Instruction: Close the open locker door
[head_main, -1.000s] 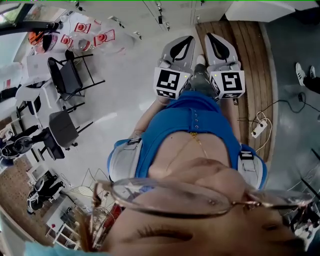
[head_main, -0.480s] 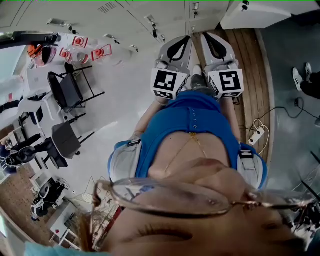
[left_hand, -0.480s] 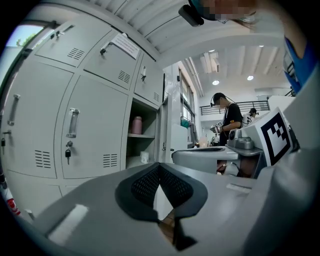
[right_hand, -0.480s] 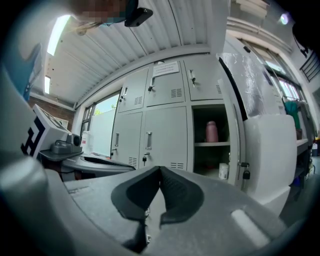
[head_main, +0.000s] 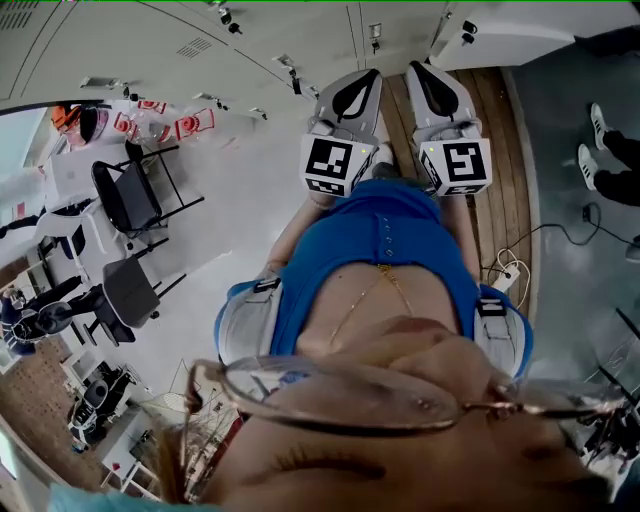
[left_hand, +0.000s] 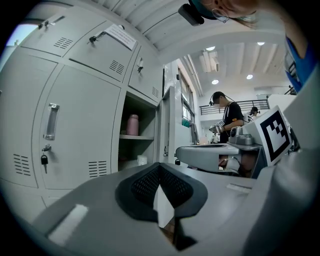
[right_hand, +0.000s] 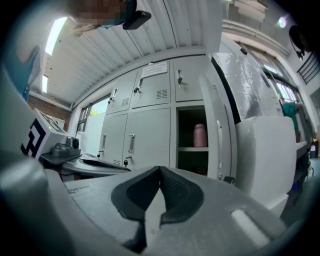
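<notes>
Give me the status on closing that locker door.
Done: nothing yet. The locker door stands open, with a pink bottle showing on the shelf inside. In hand: the left tool and right tool are both shut, empty and pointed toward the lockers, touching nothing. Left: reach the door and push it closed.

Locker shelf (right_hand: 192, 149), pink bottle (right_hand: 200, 135) upright on it, small white item (left_hand: 142, 160) below that shelf.
</notes>
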